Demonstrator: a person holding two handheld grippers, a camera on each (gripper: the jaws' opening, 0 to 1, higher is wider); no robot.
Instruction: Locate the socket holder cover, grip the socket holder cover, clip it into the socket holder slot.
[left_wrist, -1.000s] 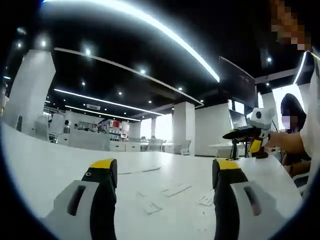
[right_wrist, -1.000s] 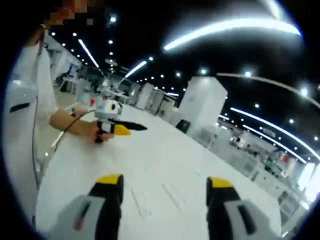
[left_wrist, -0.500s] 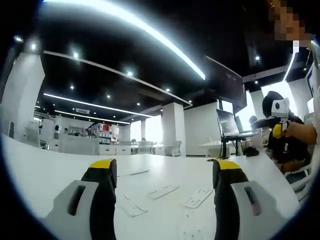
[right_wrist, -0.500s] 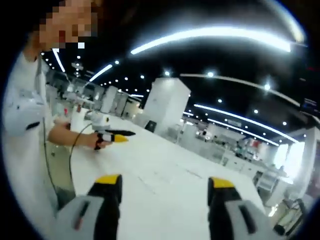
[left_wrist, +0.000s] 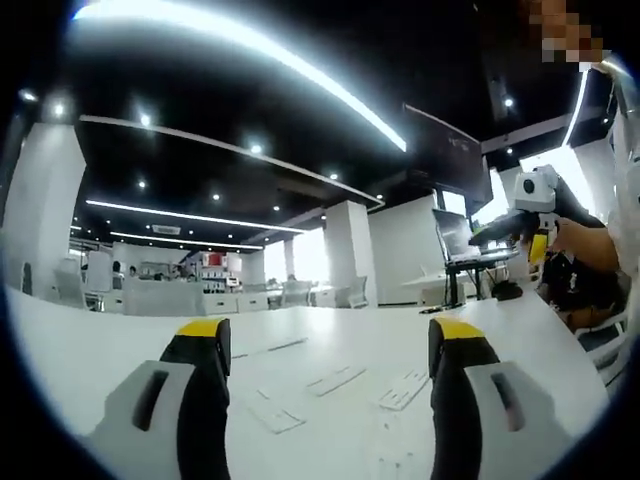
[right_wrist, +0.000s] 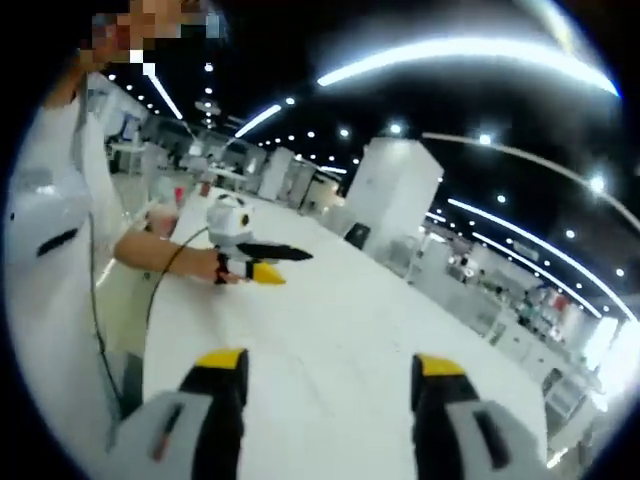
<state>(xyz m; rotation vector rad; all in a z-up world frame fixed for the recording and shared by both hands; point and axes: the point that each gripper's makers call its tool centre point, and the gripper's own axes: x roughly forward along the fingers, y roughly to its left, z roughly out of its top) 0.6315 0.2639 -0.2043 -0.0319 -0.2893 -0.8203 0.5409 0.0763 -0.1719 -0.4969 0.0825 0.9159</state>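
- Open-plan office background: white columns, strip lights overhead, long white table (left_wrist: 90, 350) under both tongs.
- Left gripper (left_wrist: 325, 345): jaws spread wide, nothing between them; held low and level over the tabletop, judged a searching pose.
- Right gripper (right_wrist: 322, 375): jaws wide apart, empty, likewise raised clear of the surface.
- Flat white parts (left_wrist: 335, 380) lie on the table at 12 o'clock of the left jaws, well apart from them. Count: three clear, perhaps a fourth nearer; too pale to tell cover from holder.
- Grippers: two. Laptop (left_wrist: 455, 235) at 2 o'clock, one.
- Judgement: locating step; no grip begun.
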